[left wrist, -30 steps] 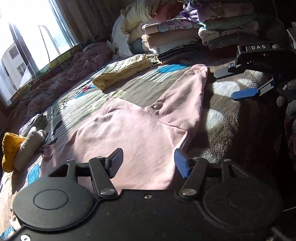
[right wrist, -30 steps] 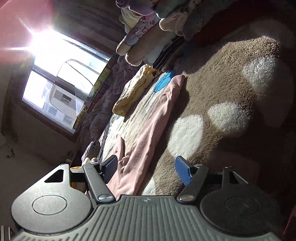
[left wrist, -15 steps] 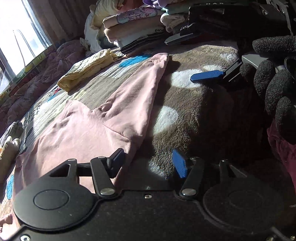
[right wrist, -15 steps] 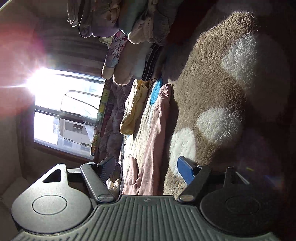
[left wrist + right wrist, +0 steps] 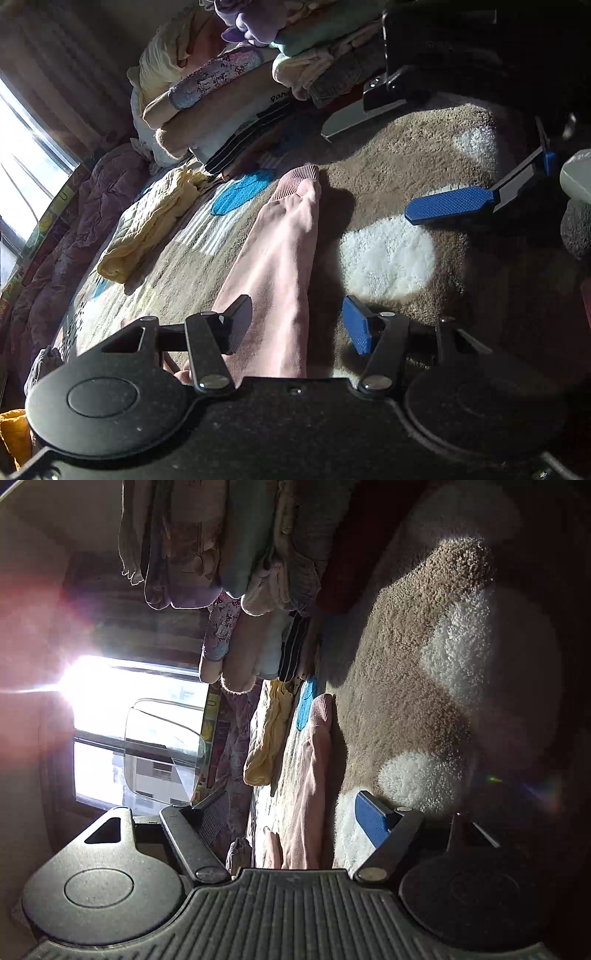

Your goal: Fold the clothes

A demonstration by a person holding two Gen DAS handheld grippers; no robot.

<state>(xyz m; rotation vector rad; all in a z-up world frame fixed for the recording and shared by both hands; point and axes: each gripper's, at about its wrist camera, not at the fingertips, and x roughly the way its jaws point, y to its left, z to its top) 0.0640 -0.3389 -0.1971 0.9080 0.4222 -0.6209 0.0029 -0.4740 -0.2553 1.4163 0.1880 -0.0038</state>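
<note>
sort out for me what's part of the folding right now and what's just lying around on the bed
In the job:
- pink top's sleeve, laid out flat
- left gripper, open over the sleeve
- right gripper, open, nothing held

Lying about:
- yellow garment, already folded
- stack of folded clothes
- brown spotted blanket
- orange item at the edge

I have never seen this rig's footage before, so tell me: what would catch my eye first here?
The pink garment's sleeve stretches up the middle of the brown, white-spotted blanket, running between the open left gripper. The right gripper, also open and empty, hangs over the blanket at upper right. A tall stack of folded clothes sits behind, and window glare floods the right wrist view.
</note>
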